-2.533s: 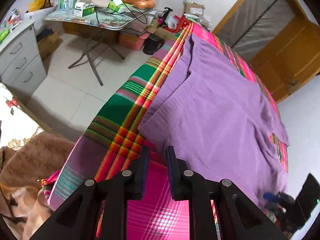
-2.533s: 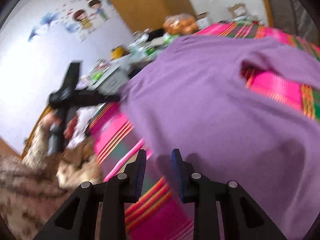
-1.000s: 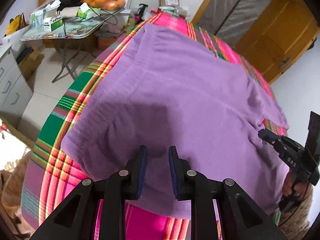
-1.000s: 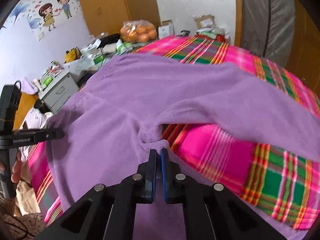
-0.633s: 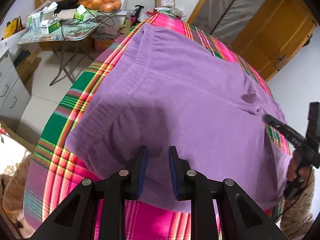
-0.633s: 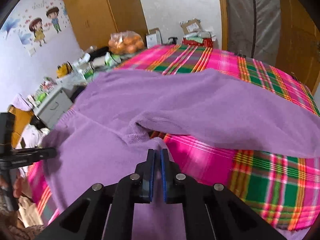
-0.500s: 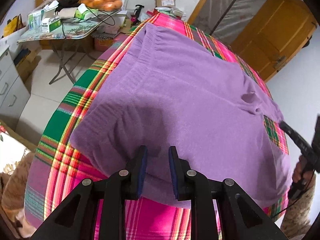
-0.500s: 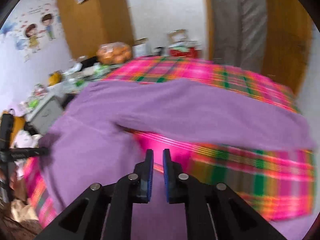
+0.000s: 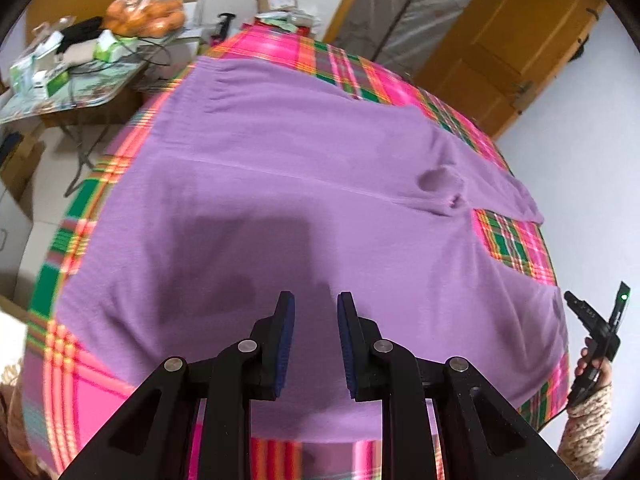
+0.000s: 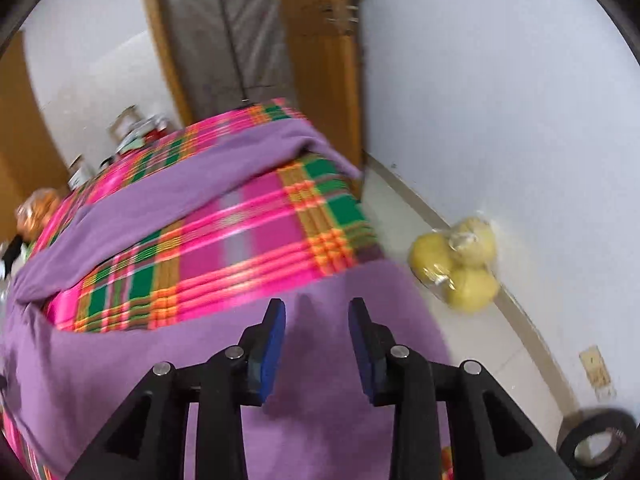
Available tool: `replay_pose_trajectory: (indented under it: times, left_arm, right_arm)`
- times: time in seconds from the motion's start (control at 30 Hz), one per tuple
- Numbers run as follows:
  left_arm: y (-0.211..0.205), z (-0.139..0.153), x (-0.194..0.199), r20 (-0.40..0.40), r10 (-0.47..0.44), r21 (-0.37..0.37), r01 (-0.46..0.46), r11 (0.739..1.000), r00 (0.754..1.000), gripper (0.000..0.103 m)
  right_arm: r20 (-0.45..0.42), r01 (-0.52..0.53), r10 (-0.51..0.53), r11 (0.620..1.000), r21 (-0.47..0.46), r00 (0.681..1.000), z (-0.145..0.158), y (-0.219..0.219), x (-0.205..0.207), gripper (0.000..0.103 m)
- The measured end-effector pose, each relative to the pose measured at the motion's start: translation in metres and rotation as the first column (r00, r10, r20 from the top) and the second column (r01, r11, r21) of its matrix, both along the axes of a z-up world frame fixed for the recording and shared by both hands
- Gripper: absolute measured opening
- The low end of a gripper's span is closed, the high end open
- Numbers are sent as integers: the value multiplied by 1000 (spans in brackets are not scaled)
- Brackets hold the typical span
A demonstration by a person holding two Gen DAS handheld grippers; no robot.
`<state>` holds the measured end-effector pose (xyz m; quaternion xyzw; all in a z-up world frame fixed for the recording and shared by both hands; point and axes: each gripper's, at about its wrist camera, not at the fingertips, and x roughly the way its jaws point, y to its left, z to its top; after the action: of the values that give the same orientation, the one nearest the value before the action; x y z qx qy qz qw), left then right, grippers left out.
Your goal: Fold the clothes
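The purple sweater (image 9: 304, 184) is lying spread on the plaid bed (image 9: 60, 248); the right gripper (image 10: 316, 340), jaws just opening and empty, is hovering over its edge while the left gripper (image 9: 312, 344) is waiting, fingers apart; next, probably, gripping that edge

Purple garment (image 10: 200, 360) runs past the right wrist view's blurred bottom edge.

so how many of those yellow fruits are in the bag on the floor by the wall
3 show in the bag: one at the left, one at the upper right, one at the bottom. The picture is blurred, so more may be hidden behind them.
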<state>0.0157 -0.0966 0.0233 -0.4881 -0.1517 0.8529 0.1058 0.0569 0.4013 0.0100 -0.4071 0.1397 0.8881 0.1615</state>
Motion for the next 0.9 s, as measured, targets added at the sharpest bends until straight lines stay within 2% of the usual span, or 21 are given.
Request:
replay_pose_trajectory:
  times: [0.17, 0.33, 0.43, 0.6, 0.73, 0.83, 0.9]
  left_arm:
    - [20, -4, -8, 16, -37, -16, 38, 999, 999, 23]
    - [25, -8, -12, 33, -29, -29, 30, 999, 999, 23]
    - [26, -10, -14, 42, -24, -34, 26, 999, 999, 23]
    - [27, -13, -15, 49, -10, -33, 12, 999, 999, 23]
    - [29, -14, -16, 49, -2, -33, 4, 999, 999, 22]
    - [28, -14, -17, 49, 5, -25, -4, 1000, 999, 22]
    - [26, -14, -16, 48, 7, -22, -6, 1000, 999, 22]
  right_arm:
    - [45, 41, -42, 999, 14, 998, -14, 22, -5, 37]
    - [32, 38, -39, 999, 31, 999, -20, 33, -17, 38]
    - [32, 25, -26, 999, 27, 999, -22, 41, -28, 44]
    - [9, 54, -53, 995, -82, 999, -27, 57, -28, 48]
    - [-15, 62, -64, 992, -113, 998, -28, 59, -23, 34]
    - [-25, 74, -76, 996, -57, 997, -22, 55, -21, 7]
    - [-29, 76, -77, 996, -35, 997, -19, 54, -20, 6]
